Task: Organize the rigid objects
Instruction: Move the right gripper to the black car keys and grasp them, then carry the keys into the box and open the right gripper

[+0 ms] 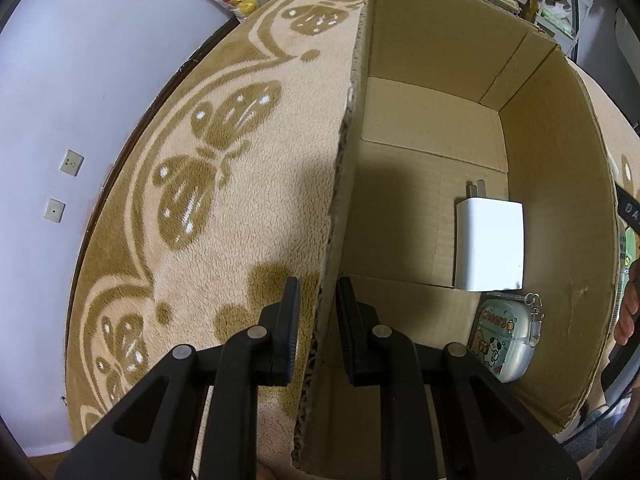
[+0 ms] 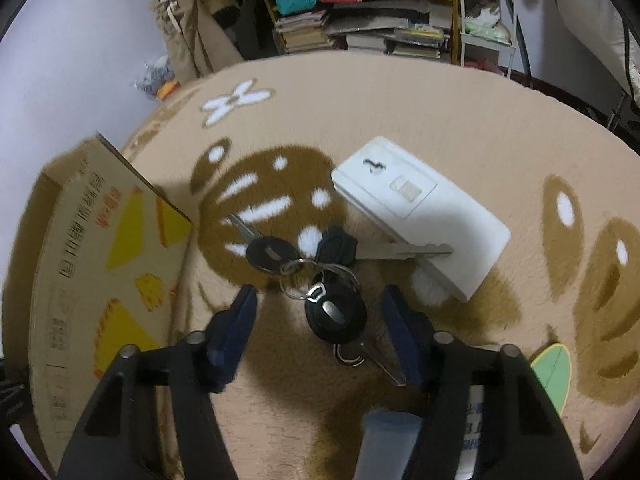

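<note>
Both black fingers of the left gripper (image 1: 318,320) sit right up front, pinched onto the near wall of the cardboard box (image 1: 560,200), one finger outside over the fuzzy butterfly blanket (image 1: 240,220), one inside. Down in the box there's a white charger (image 1: 489,246) lying flat with its prongs pointing away, and just nearer, almost touching it, a little clear case (image 1: 506,338) with cartoon stickers and "Cheers" on it.

Over on the right side, the right gripper (image 2: 320,308) is spread wide with a bunch of keys (image 2: 316,276) lying between its blue pads, pads not touching it as far as I can see. One key's blade rests on the edge of a white flat box (image 2: 424,220) just beyond. Something pale blue and blurry pokes in under the gripper, can't tell what.
</note>
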`<state>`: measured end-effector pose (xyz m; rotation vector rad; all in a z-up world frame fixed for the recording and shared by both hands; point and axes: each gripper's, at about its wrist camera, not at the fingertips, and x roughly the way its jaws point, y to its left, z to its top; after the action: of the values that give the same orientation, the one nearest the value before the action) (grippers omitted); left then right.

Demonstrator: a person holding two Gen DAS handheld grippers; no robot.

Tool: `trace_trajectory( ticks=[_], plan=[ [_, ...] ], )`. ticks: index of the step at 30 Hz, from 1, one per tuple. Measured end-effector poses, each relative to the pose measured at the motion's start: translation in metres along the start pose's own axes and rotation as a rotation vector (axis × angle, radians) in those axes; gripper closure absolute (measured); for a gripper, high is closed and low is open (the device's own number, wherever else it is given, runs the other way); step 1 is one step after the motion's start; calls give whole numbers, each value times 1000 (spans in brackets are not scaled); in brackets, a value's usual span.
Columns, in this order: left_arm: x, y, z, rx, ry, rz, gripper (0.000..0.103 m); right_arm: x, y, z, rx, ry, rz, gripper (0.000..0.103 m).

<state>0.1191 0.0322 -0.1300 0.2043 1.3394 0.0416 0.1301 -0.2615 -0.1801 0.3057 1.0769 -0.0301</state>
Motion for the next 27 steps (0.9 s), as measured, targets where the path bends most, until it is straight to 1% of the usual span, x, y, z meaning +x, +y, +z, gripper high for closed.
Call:
trace_trajectory(
  ticks=[4, 5, 6, 7, 10, 12, 16, 18, 20, 23, 27],
  plan=[
    [0, 0, 0, 2, 0, 1, 85, 1, -2, 0, 1, -4, 0, 42],
    [0, 0, 0, 1, -1, 0, 85, 0, 0, 0, -11, -16, -10, 50],
    [0, 0, 0, 0, 0, 0, 85, 1, 1, 0, -25, -27, -29, 56],
    [0, 0, 0, 1, 0, 0, 85, 1, 4, 1, -36, -38, -48, 60],
    [0, 0, 0, 2, -1, 2, 85, 1, 10, 3, -57, -57, -58, 61],
    [0, 0, 0, 3, -1, 4, 85, 2, 15, 3, -92, -57, -86, 62],
    [-1, -1, -1, 5, -1, 5, 85, 6, 19, 2, -120, -65, -112, 59],
    [-1, -2, -1, 8, -2, 9, 85, 6, 20, 2, -129, -72, -118, 60],
    [-1, -3, -1, 9, -2, 11, 85, 5, 20, 2, -139, -80, -144, 73],
    [-1, -3, -1, 9, -2, 12, 85, -1, 18, 4, -101, -90, -113, 73],
    [-1, -4, -1, 9, -1, 11, 85, -15, 22, 8, -98, -112, -88, 73]
  ],
)
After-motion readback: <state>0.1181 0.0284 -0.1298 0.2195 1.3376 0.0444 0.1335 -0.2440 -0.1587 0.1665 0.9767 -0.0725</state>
